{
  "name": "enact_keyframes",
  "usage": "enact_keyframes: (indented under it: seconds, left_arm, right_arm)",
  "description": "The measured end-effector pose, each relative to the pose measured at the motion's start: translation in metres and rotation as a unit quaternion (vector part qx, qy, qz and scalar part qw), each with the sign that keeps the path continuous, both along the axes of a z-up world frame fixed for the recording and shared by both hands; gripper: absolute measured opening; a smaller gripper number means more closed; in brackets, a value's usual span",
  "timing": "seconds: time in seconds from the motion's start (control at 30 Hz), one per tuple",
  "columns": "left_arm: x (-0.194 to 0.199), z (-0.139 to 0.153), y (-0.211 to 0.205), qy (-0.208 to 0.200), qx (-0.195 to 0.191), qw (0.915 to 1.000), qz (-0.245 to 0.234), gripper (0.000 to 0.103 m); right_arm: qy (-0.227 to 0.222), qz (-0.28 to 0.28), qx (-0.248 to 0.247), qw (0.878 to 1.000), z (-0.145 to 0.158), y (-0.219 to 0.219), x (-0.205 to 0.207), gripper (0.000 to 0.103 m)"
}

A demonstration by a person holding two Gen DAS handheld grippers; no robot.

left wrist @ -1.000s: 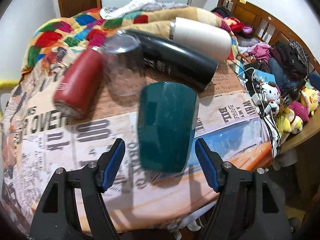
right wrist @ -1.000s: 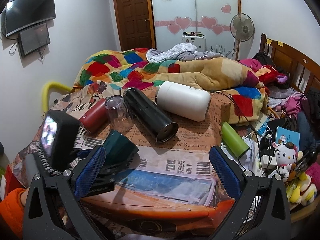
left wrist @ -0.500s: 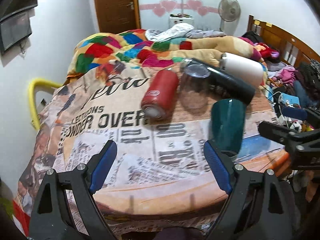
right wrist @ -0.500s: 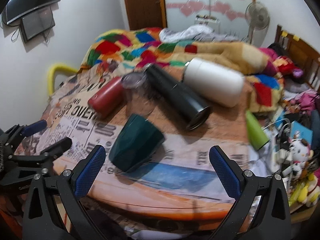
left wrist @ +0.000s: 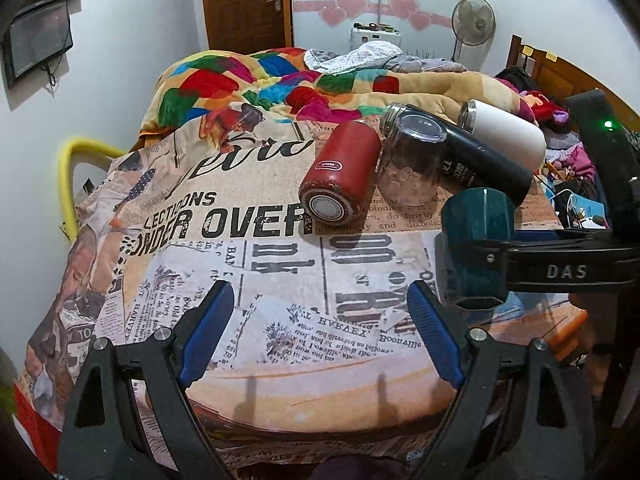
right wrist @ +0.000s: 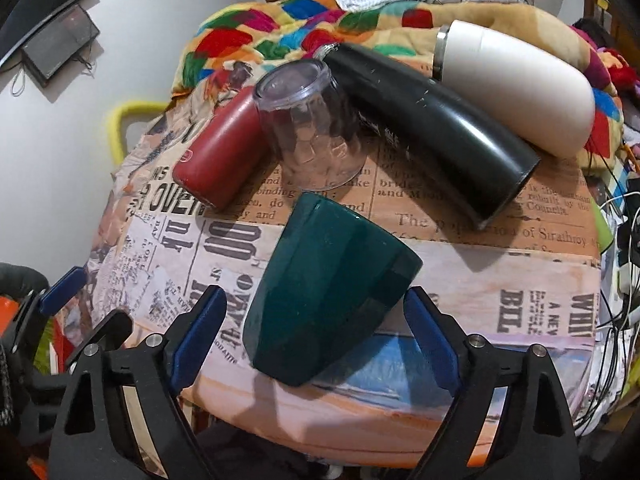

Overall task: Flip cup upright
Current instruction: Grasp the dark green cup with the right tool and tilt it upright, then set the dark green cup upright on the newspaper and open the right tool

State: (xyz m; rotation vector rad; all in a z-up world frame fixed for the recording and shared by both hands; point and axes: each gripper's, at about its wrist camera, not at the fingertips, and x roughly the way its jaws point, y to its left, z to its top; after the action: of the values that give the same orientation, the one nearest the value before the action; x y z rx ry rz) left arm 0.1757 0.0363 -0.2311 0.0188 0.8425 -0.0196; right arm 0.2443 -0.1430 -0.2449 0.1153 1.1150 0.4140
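A dark green cup (right wrist: 328,288) lies on its side on the newspaper-print cloth (right wrist: 500,288), near the table's front edge. My right gripper (right wrist: 314,336) is open, its blue fingers (right wrist: 200,332) on either side of the cup's lower end, not visibly touching it. In the left wrist view the green cup (left wrist: 476,216) sits at the right, partly hidden by the right gripper's black body (left wrist: 560,268). My left gripper (left wrist: 316,336) is open and empty, low over the cloth (left wrist: 240,280) to the cup's left.
Behind the green cup lie a red bottle (right wrist: 220,152), a black flask (right wrist: 432,128) and a white flask (right wrist: 516,84), with a clear glass (right wrist: 316,136) upside down between them. A colourful quilt (left wrist: 280,80) lies behind. Cables and toys crowd the right edge (right wrist: 624,240).
My right gripper has moved down and forward, so its fingers now flank the green cup. My left gripper has stayed back at the left, open; the cup still lies on its side.
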Motion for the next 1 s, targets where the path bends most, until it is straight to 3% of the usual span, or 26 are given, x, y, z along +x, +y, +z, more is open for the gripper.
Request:
enact_keyframes:
  seconds: [0.17,0.33,0.6,1.0]
  left_arm:
    - [0.001,-0.002,0.001,0.003,0.000,1.0000,0.000,0.088]
    - [0.000,-0.002,0.000,0.005,0.002,1.0000,-0.001,0.088]
    - [-0.002,0.005,-0.006,-0.003,0.005,1.0000,-0.006,0.088]
    - [-0.005,0.019,-0.017,-0.018,0.007,0.9997,-0.013,0.088]
  right_arm:
    - [0.001,0.015,-0.007,1.000,-0.002,0.010,0.008,0.086]
    - [0.008,0.037,-0.021,0.999,-0.006,0.020,0.020,0.073]
    - [-0.006,0.064,-0.029,0.998,0.003,0.021,0.011,0.070]
    - [-0.073,0.065,-0.031,0.995,0.043,0.015,-0.001,0.069]
